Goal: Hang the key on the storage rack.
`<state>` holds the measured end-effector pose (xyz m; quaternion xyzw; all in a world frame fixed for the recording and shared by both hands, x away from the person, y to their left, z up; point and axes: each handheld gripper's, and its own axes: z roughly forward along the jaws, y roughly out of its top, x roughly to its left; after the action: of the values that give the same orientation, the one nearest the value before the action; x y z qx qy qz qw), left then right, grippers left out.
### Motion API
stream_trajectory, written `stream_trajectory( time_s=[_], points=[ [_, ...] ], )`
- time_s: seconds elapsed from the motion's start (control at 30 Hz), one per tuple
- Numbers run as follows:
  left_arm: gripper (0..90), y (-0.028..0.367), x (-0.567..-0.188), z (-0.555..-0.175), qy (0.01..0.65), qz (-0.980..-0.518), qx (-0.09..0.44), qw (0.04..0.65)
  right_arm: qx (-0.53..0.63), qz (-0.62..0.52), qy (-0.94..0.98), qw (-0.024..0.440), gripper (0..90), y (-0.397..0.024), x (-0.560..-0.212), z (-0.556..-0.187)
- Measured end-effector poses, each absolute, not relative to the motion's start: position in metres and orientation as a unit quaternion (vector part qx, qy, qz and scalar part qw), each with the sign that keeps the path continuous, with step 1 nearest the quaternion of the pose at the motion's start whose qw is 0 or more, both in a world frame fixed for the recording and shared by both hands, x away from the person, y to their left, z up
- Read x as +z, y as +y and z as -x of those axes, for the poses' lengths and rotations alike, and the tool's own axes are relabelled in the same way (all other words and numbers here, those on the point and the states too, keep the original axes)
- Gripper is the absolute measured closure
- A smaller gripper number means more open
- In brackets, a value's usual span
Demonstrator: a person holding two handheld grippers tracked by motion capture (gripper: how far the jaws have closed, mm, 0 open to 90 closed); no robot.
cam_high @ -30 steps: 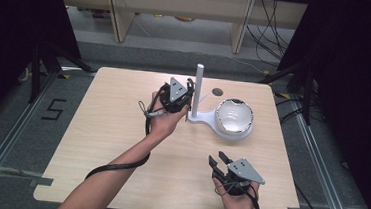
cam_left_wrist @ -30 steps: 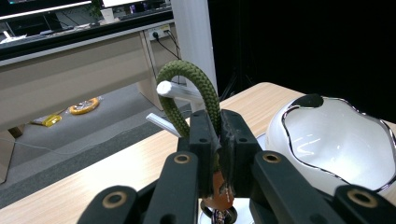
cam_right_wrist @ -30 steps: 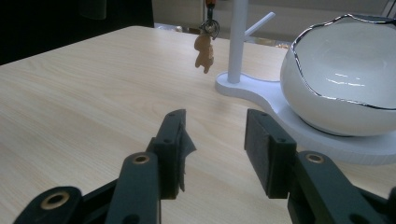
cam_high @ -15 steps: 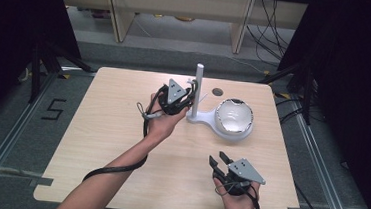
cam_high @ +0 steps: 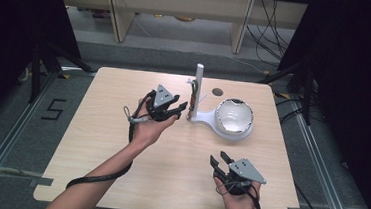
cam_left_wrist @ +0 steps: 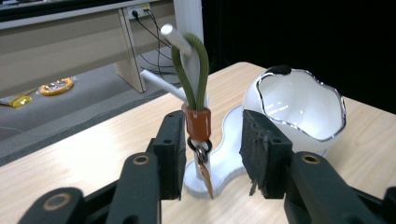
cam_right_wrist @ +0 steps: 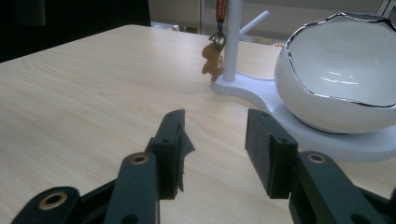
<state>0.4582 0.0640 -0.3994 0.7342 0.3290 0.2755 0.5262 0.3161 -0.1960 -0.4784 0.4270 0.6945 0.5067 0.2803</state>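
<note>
A keychain with a green cord loop (cam_left_wrist: 191, 79), an orange collar and a small brown charm (cam_left_wrist: 204, 175) hangs from a peg (cam_left_wrist: 175, 35) of the white stand (cam_high: 199, 80). My left gripper (cam_high: 182, 108) sits just left of the stand. Its jaws have just been opening and now stand open, with the keychain (cam_high: 192, 97) hanging between them, the pads (cam_left_wrist: 261, 149) not touching it. My right gripper (cam_high: 220, 160) rests near the table's front right, open with nothing between its jaws. From the right gripper view (cam_right_wrist: 215, 144) the charm (cam_right_wrist: 212, 60) hangs beside the post (cam_right_wrist: 232, 37).
A white egg-shaped bowl (cam_high: 233, 116) with a jagged silver rim sits on the stand's base, right of the post. A small round hole (cam_high: 217, 92) is in the tabletop behind it. Shelving and cables lie beyond the far table edge (cam_high: 176, 74).
My left gripper has opened and drawn back to the left, away from the stand. The keychain stays hanging on the peg. The right gripper has not moved.
</note>
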Motion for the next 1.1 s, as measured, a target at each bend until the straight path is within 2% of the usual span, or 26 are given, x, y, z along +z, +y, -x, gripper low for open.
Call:
stream_trajectory(
  time_s=[0.47, 1.1],
  points=[
    [46.4, 0.110, -0.417, -0.426, 0.342, -0.753, 0.257, 0.500, 0.494, -0.436, 0.697, 0.282, 57.8, -0.199, -0.480, -0.316],
    [42.2, 0.186, -0.477, -0.367, 0.367, -0.743, 0.261, 0.496, 0.493, -0.434, 0.700, 0.280, 57.4, -0.199, -0.486, -0.319]
  ],
)
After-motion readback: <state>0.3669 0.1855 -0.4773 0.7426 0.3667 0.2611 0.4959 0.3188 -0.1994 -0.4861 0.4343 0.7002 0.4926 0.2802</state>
